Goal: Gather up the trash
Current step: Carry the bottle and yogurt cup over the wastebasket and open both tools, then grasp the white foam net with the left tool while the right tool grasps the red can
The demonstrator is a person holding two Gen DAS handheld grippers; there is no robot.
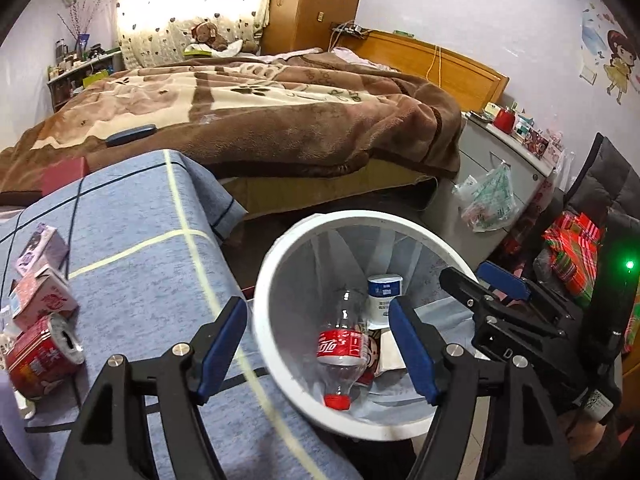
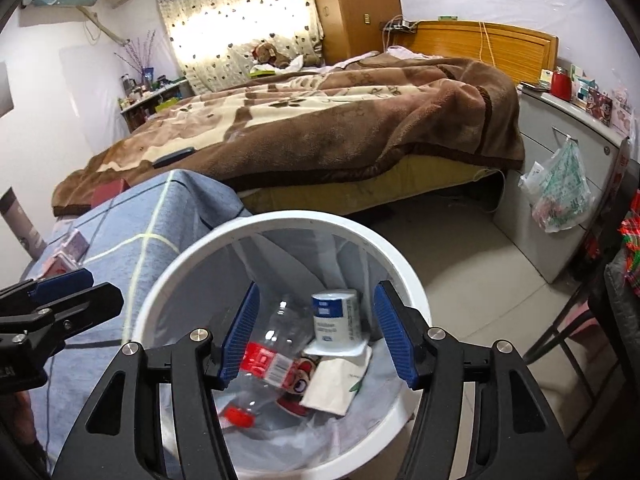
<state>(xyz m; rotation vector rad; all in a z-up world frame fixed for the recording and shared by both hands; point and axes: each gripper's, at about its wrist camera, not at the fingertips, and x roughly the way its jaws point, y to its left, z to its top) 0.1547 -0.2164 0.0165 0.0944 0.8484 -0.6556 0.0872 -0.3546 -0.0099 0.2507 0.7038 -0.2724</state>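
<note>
Basically both tongs hang over the white bin, which stands right beside the desk, probably so trash can be dropped straight in. Inside it lie a cola bottle, a small white pot and a paper wrapper. Left tongs stand wide, nothing between the pads, touching nothing. Right tongs likewise wide and empty above the bin's mouth. More trash waits on the desk: a red can on its side and small cartons, well left of the bin.
</note>
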